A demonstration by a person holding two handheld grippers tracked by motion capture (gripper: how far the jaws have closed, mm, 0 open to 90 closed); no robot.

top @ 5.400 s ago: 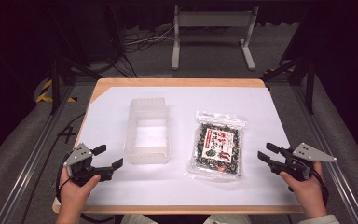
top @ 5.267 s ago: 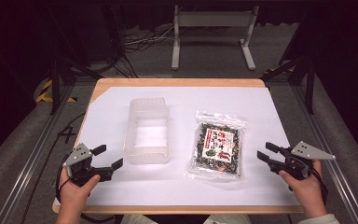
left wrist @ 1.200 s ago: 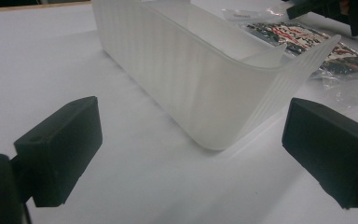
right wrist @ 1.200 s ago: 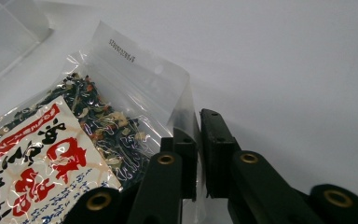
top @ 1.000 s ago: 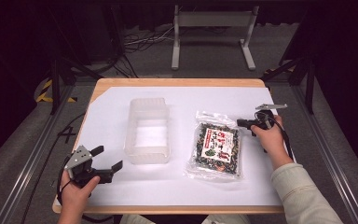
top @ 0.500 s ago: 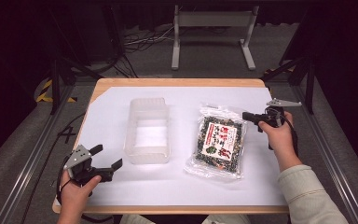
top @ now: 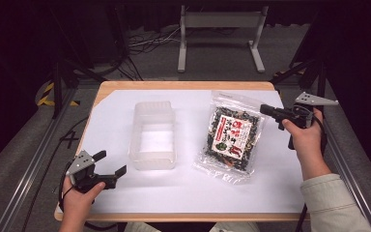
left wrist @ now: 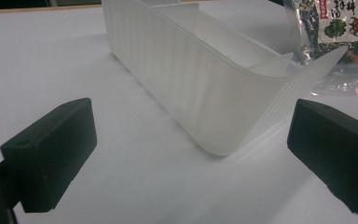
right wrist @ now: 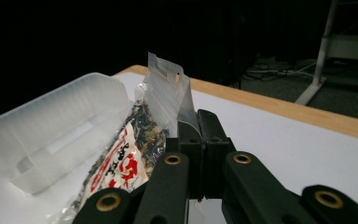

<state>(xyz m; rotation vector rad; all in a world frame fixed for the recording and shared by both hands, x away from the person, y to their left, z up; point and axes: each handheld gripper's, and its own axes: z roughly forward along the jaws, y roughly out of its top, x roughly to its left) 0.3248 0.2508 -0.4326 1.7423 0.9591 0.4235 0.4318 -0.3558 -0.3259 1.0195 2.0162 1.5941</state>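
High view shows our left hand-held gripper (top: 110, 166) spread wide and empty at the desk's (top: 183, 203) near corner, the clear plastic bin (top: 153, 136) just ahead. Farther right, our right hand-held gripper (top: 265, 109) pinches the snack bag's (top: 233, 135) top edge, tilting it; its red-and-white label is unreadable.

room dark | floor (top: 19, 159) grey | metal stand (top: 221, 34) behind wooden table (top: 183, 86)

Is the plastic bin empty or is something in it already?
Empty: the plastic bin shows only its bare bottom; the snack bag sits beside it.
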